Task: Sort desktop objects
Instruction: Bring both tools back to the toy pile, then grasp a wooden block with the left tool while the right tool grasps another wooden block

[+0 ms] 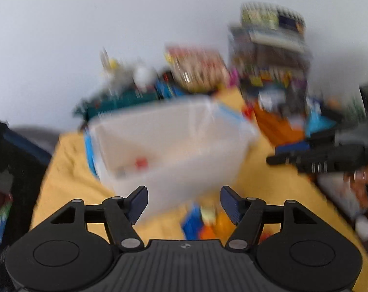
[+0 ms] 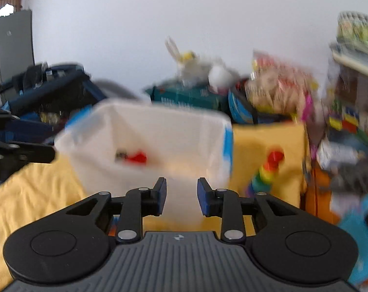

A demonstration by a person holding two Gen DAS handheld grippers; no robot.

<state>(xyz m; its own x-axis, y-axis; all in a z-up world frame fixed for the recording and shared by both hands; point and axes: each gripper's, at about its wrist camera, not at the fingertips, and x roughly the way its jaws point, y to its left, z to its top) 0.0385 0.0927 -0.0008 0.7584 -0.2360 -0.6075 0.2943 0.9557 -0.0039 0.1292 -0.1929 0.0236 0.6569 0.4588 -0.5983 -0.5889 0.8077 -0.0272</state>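
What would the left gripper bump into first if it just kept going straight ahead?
Probably the near wall of the clear plastic bin, directly ahead of the open left gripper; blur makes depth uncertain.

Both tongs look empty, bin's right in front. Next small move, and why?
Probably lower the left tongs onto the blue-orange pieces lying on the yellow cloth just below them: jaws wide, nothing held, and the clear bin holds only a red piece.

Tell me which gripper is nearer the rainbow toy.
Right. The right gripper faces the bin, with the rainbow toy just beside it; the left gripper is across the bin.
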